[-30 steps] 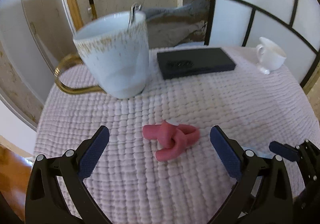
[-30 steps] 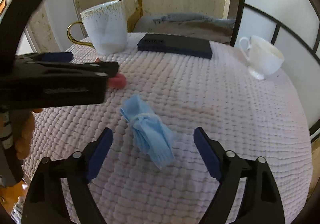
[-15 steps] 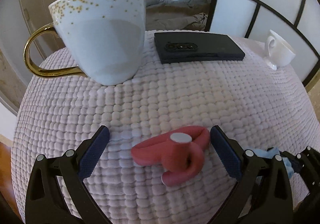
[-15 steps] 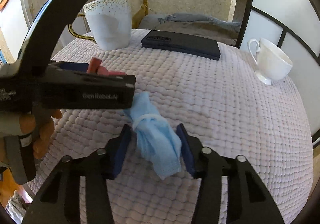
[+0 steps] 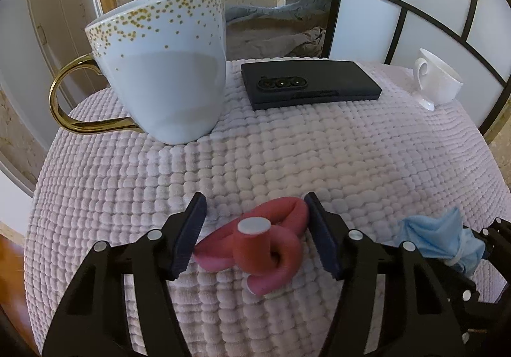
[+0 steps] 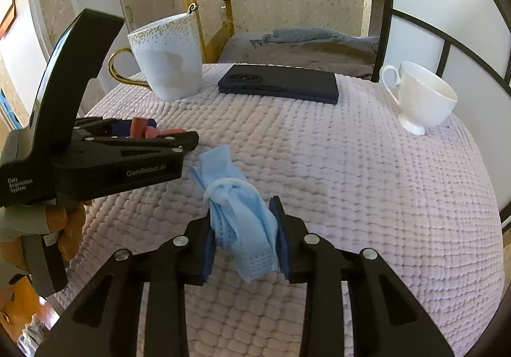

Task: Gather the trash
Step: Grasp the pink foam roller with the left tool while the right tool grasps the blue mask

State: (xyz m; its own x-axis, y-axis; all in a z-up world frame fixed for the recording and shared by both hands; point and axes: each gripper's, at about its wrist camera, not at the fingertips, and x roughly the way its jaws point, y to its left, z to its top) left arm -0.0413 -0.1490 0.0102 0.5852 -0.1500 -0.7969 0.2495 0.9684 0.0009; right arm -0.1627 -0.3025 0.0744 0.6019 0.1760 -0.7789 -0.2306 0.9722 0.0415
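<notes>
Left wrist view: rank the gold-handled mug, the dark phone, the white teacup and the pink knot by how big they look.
1. gold-handled mug
2. dark phone
3. pink knot, enlarged by nearness, so uncertain against the phone
4. white teacup, farthest away

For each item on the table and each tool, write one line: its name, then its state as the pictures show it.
Left tool: closing around the pink foam knot, right pad touching it.
Right tool: closing, pads pressing the blue face mask.
Face mask: crumpled, tied with its own loop.
Big mug: upright, spoon inside.
Small white cup: upright.
Phone: flat, cameras up.
</notes>
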